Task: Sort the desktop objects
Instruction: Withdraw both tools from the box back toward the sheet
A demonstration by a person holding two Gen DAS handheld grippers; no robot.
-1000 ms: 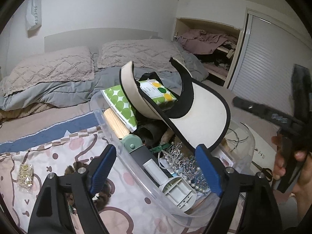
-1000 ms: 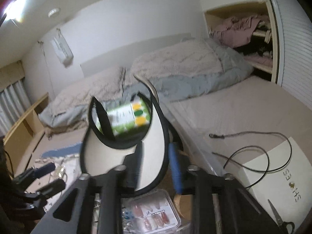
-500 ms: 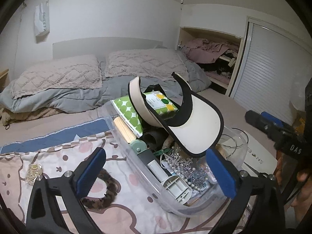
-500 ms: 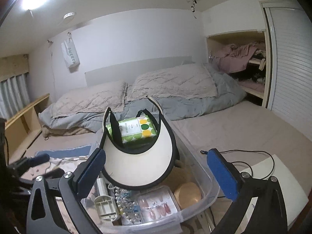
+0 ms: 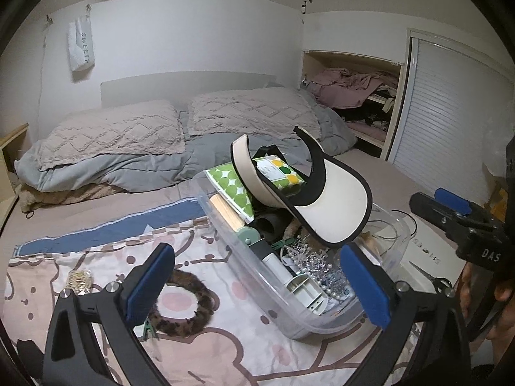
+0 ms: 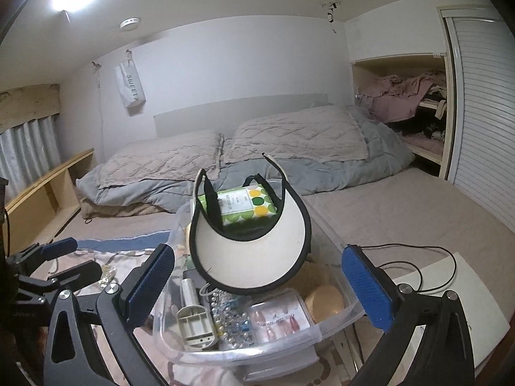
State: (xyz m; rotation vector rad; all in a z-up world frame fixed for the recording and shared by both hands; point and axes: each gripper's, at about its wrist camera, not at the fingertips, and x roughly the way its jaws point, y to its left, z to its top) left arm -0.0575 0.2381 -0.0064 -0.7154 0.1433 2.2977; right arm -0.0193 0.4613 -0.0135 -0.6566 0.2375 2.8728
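A clear plastic bin [image 5: 289, 308] [image 6: 180, 347] stands on the patterned cloth on the bed. A cream sun visor with black trim [image 5: 334, 206] [image 6: 254, 257] rests on top of its contents, over a green dotted tissue pack [image 5: 276, 173] [image 6: 244, 206]. Pearl jewellery [image 5: 309, 263], a white plug [image 6: 194, 325] and a nail set [image 6: 276, 318] lie inside. A leopard scrunchie [image 5: 186, 302] and a gold chain [image 5: 79, 278] lie on the cloth left of the bin. My left gripper [image 5: 257, 280] is open and empty above the cloth. My right gripper [image 6: 257, 289] is open and empty before the bin.
A white shoe box [image 6: 457, 292] with a black cable [image 6: 418, 257] and scissors [image 5: 431, 276] sits right of the bin. Pillows and a grey duvet [image 5: 135, 164] lie behind. A wooden shelf [image 6: 48, 199] runs along the left; a closet [image 6: 415, 109] is at the right.
My right gripper let go of the visor, opened wide and drew back. My left gripper opened wider and pulled back and up. The visor now rests on the bin.
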